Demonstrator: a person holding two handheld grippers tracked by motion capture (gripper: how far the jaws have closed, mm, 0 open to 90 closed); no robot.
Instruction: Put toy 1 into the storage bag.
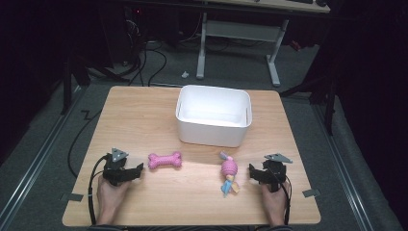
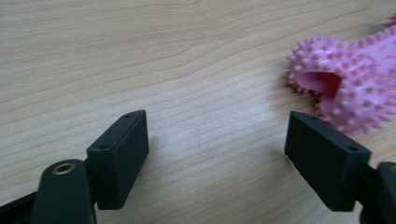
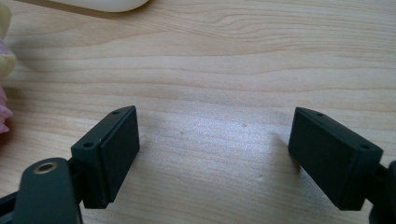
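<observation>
A pink spiky bone toy (image 1: 165,160) lies on the wooden table (image 1: 144,115), just right of my left gripper (image 1: 130,173). In the left gripper view the bone (image 2: 350,79) sits at the upper right, beside the right jaw; the left gripper (image 2: 217,154) is open over bare wood. A pink ball toy with blue and yellow rope ends (image 1: 229,173) lies left of my right gripper (image 1: 257,174). The right gripper (image 3: 215,154) is open with nothing between its jaws; the rope toy's edge (image 3: 3,93) peeks in at the left.
A white rectangular bin (image 1: 213,115) stands open at the table's far middle. Its rim (image 3: 102,4) shows at the top of the right gripper view. Beyond the table stand a desk frame (image 1: 240,38) and floor cables (image 1: 144,62).
</observation>
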